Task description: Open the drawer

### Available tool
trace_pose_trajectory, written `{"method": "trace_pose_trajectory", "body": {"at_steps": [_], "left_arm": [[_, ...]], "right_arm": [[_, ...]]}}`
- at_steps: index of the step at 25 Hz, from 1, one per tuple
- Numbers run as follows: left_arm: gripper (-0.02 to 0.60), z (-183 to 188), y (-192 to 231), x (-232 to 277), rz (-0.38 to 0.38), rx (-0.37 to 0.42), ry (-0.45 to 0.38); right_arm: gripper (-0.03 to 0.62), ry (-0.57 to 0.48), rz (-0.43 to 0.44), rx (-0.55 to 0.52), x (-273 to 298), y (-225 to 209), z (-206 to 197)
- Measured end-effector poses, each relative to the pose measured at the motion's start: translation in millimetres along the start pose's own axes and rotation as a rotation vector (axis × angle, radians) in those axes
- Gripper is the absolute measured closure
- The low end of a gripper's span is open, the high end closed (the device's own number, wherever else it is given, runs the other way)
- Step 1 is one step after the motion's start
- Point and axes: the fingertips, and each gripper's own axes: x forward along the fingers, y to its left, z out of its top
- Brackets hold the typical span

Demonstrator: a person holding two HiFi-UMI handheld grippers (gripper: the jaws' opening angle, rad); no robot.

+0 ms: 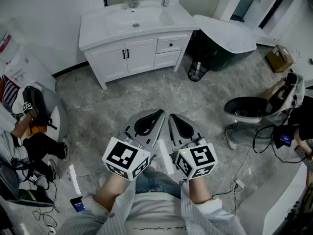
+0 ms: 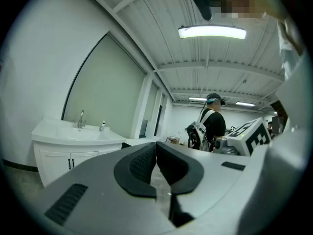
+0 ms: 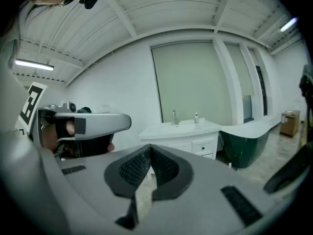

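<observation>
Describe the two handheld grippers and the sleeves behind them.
The left gripper and right gripper match: smooth grey tapered shells, with black ribbed pads lining a teardrop-shaped hollow. Each carries a white cube printed with black square markers. No cables show on them. The sleeves are light, finely striped shirt fabric with cuffs.

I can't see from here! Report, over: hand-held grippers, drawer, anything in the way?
Left hand-held gripper shut, empty; right hand-held gripper shut, empty. Drawer closed, far across floor. Bin beside vanity, not blocking.
</observation>
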Motion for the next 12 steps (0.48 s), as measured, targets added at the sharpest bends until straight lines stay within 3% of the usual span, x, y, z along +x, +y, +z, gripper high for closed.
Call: {"method": "trace_pose_trajectory", "body": {"at_steps": [12], "left_arm": [[0.565, 3.6, -20.9, 3.2, 0.010, 0.008, -0.003]], "right_arm": [[0.585, -0.006, 0.000, 0.007, -22.1, -9.6, 4.0]]}}
